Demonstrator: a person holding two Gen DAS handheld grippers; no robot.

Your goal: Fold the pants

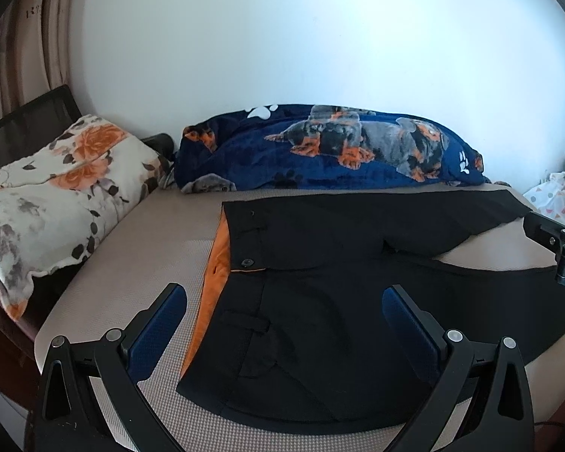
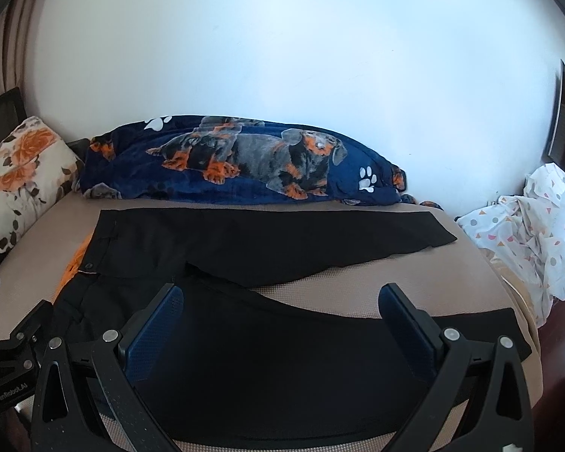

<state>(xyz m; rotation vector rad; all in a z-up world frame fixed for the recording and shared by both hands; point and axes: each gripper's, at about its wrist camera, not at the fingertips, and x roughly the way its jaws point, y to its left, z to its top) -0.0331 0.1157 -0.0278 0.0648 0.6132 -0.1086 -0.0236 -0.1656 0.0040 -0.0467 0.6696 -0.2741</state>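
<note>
Black pants (image 1: 320,256) with an orange lining lie flat on the beige bed (image 1: 150,226), waistband to the left, two legs spread to the right. My left gripper (image 1: 284,309) is open and empty above the near waist area. My right gripper (image 2: 280,305) is open and empty above the near leg of the pants (image 2: 267,241). Part of the right gripper (image 1: 561,245) shows at the right edge of the left wrist view. Part of the left gripper (image 2: 15,346) shows at the left edge of the right wrist view.
A navy dog-print blanket (image 1: 331,147) lies along the wall behind the pants. A floral pillow (image 1: 52,196) sits at the left. A white patterned sheet (image 2: 527,233) is bunched at the bed's right end. The bed's near edge (image 2: 523,406) is just below my grippers.
</note>
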